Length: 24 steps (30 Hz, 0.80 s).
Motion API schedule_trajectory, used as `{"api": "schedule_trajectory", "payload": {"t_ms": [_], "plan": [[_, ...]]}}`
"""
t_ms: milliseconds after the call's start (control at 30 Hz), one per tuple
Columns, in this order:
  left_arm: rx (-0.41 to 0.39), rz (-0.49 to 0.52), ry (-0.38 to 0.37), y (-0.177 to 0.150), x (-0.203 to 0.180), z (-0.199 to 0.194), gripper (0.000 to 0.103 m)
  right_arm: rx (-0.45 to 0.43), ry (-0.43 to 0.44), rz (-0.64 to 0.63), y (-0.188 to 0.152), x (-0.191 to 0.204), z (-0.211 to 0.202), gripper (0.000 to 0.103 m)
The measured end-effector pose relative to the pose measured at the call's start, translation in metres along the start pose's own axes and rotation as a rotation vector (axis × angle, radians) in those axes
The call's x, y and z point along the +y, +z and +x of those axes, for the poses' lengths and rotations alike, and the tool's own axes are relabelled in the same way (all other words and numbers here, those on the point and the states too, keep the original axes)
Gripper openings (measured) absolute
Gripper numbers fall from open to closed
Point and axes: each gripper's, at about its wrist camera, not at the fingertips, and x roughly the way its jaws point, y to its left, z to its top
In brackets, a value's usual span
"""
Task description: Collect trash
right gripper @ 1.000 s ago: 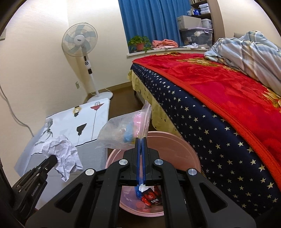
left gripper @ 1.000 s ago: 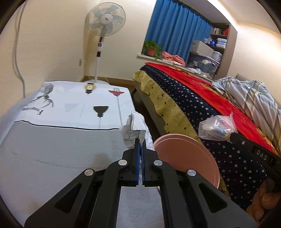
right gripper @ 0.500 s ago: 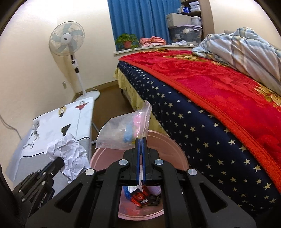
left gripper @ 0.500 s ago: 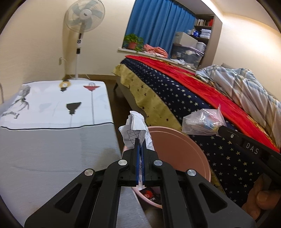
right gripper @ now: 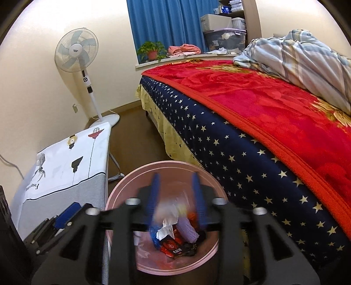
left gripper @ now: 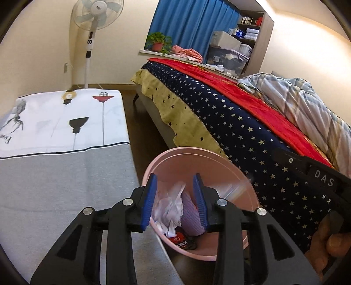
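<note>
**Both claws over the pink bin, jaws spreading**

In the left wrist view the left gripper (left gripper: 175, 193) sits low centre of the frame, right above the pink bin (left gripper: 197, 157). Its blue pads (left gripper: 150, 199) are apart and opening, nothing pinched between them. Crumpled white paper (left gripper: 171, 208) lies down inside the bin, seen through the gap, next to something lilac and a red-and-black wrapper (left gripper: 182, 239) at the bottom.

The right gripper (right gripper: 175, 193) is blurry in its own view, also low centre over the same bin (right gripper: 166, 164). Jaws apart and opening too, with nothing clamped. A clear plastic bag (right gripper: 169, 208) shows as a smear between them, over the trash pile; can't tell if it touches a pad.

Cloth-covered table (left gripper: 65, 175) fills the left of the frame, bed (left gripper: 241, 122) runs along the right, and a fan (left gripper: 96, 15) stands upper left.
</note>
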Motion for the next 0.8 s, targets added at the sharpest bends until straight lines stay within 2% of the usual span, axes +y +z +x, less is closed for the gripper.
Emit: {"api": "schedule_trajectory", "payload": {"t_ms": [100,200,267,367,533,800], "plan": [[-0.01,0.003,0.01,0.001,0.003,-0.012,0.035,-0.008,-0.002,0.001,0.0,-0.001,-0.006,0.046],[-0.019,0.011,0.026,-0.001,0.004,-0.027,0.045,-0.018,0.002,0.006,0.001,-0.002,-0.015,0.061],[-0.027,0.017,0.039,-0.002,0.003,-0.039,0.055,-0.031,0.015,0.003,0.002,-0.002,-0.026,0.077],[-0.047,0.043,0.068,-0.006,-0.001,-0.06,0.065,-0.057,0.033,-0.007,0.004,0.002,-0.043,0.094],[-0.106,0.049,0.131,-0.01,0.0,-0.102,0.084,-0.111,0.066,-0.06,0.0,0.011,-0.077,0.098],[-0.168,0.0,0.226,-0.023,0.016,-0.167,0.092,-0.161,0.094,-0.136,-0.022,0.023,-0.121,0.098]]}}
